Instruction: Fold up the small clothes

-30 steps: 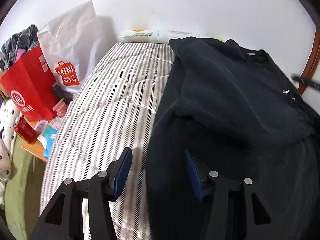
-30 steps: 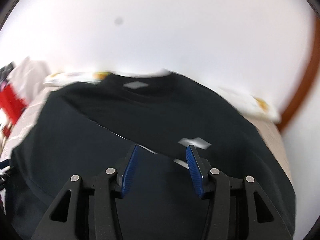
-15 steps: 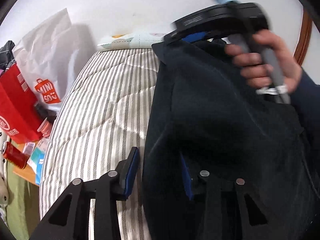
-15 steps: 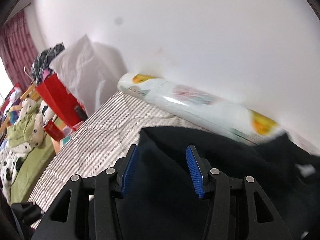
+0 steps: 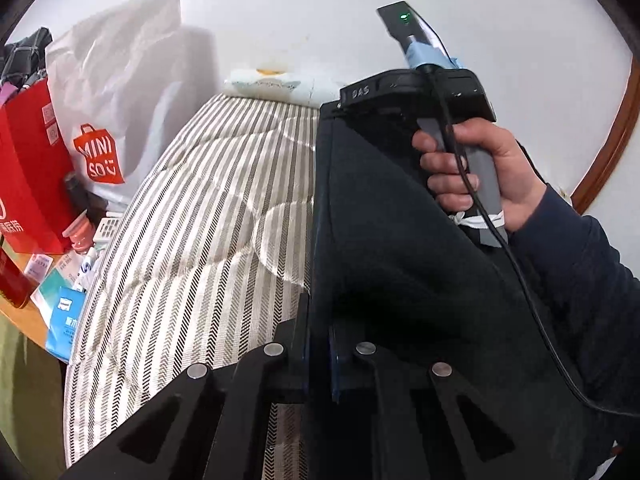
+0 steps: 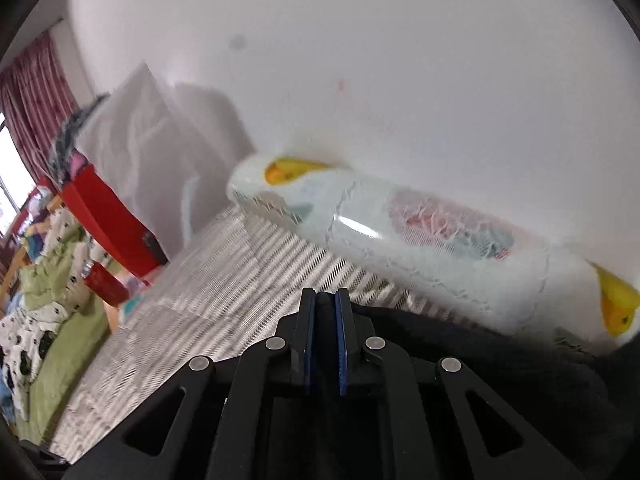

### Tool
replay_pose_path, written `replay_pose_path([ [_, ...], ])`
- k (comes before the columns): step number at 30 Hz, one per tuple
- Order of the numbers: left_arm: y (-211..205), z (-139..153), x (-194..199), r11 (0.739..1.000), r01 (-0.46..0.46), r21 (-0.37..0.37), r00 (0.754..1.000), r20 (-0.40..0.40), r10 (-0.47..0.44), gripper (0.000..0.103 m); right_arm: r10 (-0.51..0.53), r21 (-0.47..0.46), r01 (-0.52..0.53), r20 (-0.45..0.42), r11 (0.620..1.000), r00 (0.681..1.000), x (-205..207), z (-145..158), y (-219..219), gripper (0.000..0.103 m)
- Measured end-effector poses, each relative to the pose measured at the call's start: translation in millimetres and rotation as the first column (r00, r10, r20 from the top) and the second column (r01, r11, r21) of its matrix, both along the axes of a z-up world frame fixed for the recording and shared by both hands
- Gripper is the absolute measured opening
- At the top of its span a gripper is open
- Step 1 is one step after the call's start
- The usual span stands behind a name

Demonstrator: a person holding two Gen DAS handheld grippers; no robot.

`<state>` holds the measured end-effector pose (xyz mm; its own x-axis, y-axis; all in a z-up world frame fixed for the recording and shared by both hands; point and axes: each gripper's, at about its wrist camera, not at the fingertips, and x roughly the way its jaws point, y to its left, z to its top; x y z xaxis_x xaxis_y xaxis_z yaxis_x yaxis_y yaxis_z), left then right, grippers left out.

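A black garment [image 5: 400,264] lies on the striped mattress [image 5: 208,232]. My left gripper [image 5: 318,332] is shut on the garment's near left edge. The right gripper shows in the left wrist view, held by a hand [image 5: 472,168] at the garment's far left corner. In the right wrist view my right gripper [image 6: 325,320] is shut on the black garment [image 6: 460,344], with dark cloth pinched between the blue pads. The garment's left edge runs straight between the two grips.
A white Miniso bag [image 5: 116,92], a red bag [image 5: 28,168] and small boxes [image 5: 60,300] stand left of the mattress. A patterned roll [image 6: 420,236] lies along the white wall. Green bedding [image 6: 52,320] lies further left. A wooden frame [image 5: 608,144] curves at right.
Both grippers closed on the garment's left edge. The right gripper swung from over the garment's middle to its far left corner.
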<state>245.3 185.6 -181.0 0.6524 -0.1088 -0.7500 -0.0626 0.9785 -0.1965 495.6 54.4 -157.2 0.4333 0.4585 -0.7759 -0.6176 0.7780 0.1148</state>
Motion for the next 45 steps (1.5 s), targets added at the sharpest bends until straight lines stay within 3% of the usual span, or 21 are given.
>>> replay_pose_path([
  [3, -4.2, 0.5, -0.5, 1.000, 0.001, 0.024, 1.000, -0.010, 0.000, 0.010, -0.014, -0.004, 0.014, -0.005, 1.000, 1.000, -6.5, 1.7, -5.2, 0.016],
  [5, -7.2, 3.5, -3.4, 0.999, 0.004, 0.041, 1.000, -0.020, -0.004, 0.016, -0.030, 0.023, 0.030, -0.007, 0.999, 1.000, -11.0, 15.2, -19.9, 0.031],
  [6, -7.3, 5.3, -6.4, 0.999, 0.003, 0.032, 1.000, -0.018, -0.002, 0.026, -0.043, 0.027, 0.043, 0.003, 0.999, 0.999, -14.3, 23.3, -33.3, 0.038],
  [7, -5.7, 7.5, -9.0, 1.000, -0.001, 0.011, 1.000, -0.005, 0.002, 0.039, -0.061, 0.028, 0.060, 0.021, 0.998, 0.998, -20.0, 31.7, -44.1, 0.040],
  [9, -5.7, 12.2, -13.1, 1.000, -0.007, -0.011, 1.000, 0.017, 0.007, 0.054, -0.086, 0.008, 0.086, 0.061, 0.996, 0.994, -36.1, 49.2, -72.9, 0.044],
  [13, -15.5, 22.2, -13.4, 1.000, 0.016, 0.010, 0.998, 0.057, -0.016, 0.054, -0.202, -0.059, 0.211, 0.121, 0.976, 0.972, -74.5, 72.4, -159.3, 0.053],
  [16, -21.6, 22.3, 3.2, 0.998, -0.006, 0.061, 0.999, 0.049, 0.003, 0.054, -0.339, -0.130, 0.359, 0.157, 0.924, 0.928, -105.4, 76.9, -241.6, 0.059],
  [20, -20.6, 8.8, 21.4, 0.995, -0.034, 0.091, 0.999, 0.002, 0.034, 0.054, -0.531, -0.191, 0.560, 0.182, 0.806, 0.827, -148.9, 68.1, -349.7, 0.072],
  [24, -23.0, -1.4, 24.7, 0.992, -0.036, 0.121, 0.999, -0.031, 0.040, 0.056, -0.646, -0.211, 0.648, 0.089, 0.732, 0.758, -173.0, 42.9, -417.0, 0.072],
  [29, -23.4, -2.9, 20.0, 0.990, -0.037, 0.136, 0.998, -0.037, 0.042, 0.057, -0.652, -0.170, 0.650, 0.053, 0.741, 0.756, -175.7, 18.5, -429.0, 0.070],
  [31, -22.7, -3.7, 19.2, 0.990, -0.036, 0.134, 0.999, -0.034, 0.041, 0.057, -0.648, -0.123, 0.646, 0.031, 0.753, 0.761, -168.7, 17.0, -428.7, 0.039],
  [33, -21.8, -4.0, 20.3, 0.991, -0.037, 0.132, 0.998, -0.035, 0.042, 0.058, -0.611, -0.059, 0.609, -0.008, 0.791, 0.792, -163.5, 20.3, -425.3, 0.013],
  [34, -22.2, -3.9, 20.5, 0.990, -0.037, 0.134, 0.998, -0.036, 0.042, 0.058, -0.599, -0.039, 0.598, -0.006, 0.800, 0.801, -165.8, 23.2, -422.7, 0.013],
  [37, -22.6, -4.0, 21.0, 0.990, -0.034, 0.139, 0.999, -0.037, 0.039, 0.058, -0.613, 0.013, 0.617, 0.125, 0.787, 0.780, -179.5, 47.3, -423.9, 0.012],
  [41, -22.8, -3.9, 21.2, 0.989, -0.029, 0.144, 0.999, -0.038, 0.035, 0.059, -0.643, -0.057, 0.648, 0.082, 0.759, 0.761, -171.4, 29.5, -430.3, 0.014],
  [43, -22.7, -3.6, 21.2, 0.989, -0.027, 0.145, 0.999, -0.038, 0.033, 0.059, -0.659, -0.076, 0.660, 0.044, 0.748, 0.751, -168.7, 16.9, -430.9, 0.027],
  [45, -22.1, -1.8, 20.2, 0.989, -0.028, 0.142, 0.998, -0.044, 0.035, 0.060, -0.674, -0.093, 0.678, 0.075, 0.729, 0.735, -170.3, 21.0, -429.4, 0.038],
])
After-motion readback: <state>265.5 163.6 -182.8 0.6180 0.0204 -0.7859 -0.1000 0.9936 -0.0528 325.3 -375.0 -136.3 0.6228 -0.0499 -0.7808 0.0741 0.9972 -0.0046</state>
